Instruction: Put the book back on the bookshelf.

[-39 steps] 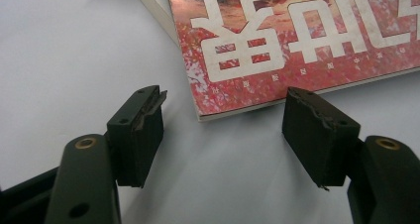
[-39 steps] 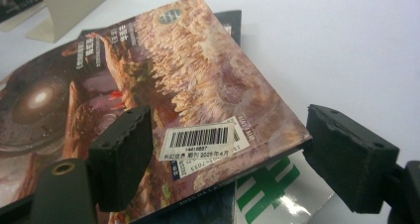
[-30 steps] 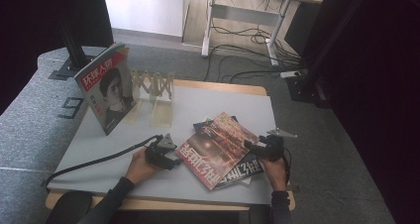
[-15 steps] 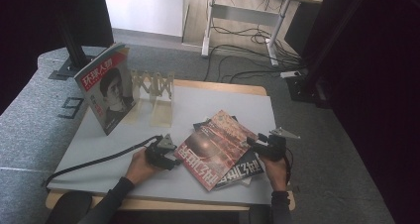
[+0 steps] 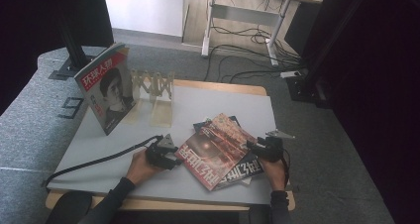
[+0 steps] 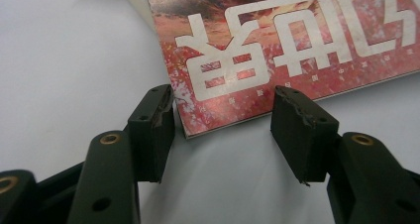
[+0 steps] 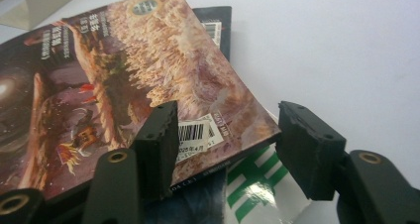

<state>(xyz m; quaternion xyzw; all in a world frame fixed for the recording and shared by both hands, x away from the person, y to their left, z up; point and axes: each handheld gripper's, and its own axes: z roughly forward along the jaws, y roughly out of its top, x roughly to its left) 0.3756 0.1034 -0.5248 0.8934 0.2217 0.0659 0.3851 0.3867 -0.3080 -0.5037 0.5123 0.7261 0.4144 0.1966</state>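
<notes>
Far left on the surface, at about ten o'clock, a magazine with a portrait cover stands upright, propped against a wooden rack.

Down at seven o'clock the left tongs sit low on the surface, pointing toward three o'clock at the near-left corner of the red magazine. In the left gripper view those left tongs stand apart with the red magazine's corner lying between the black pads; the corner sits just beside the left pad, and I cannot tell if they touch. These jaws have just been closing in, yet the pads do not press on the cover.

Centre stage, at about five o'clock on the surface, the red magazine lies flat, skewed, on top of a dark magazine with green lettering.

Over at four o'clock, the right tongs meet the stack's right edge. In the right gripper view the right tongs are apart too, the red magazine's barcode corner between the pads; they closed in within the last second, but no squeeze shows. The dark magazine peeks out beneath.
</notes>
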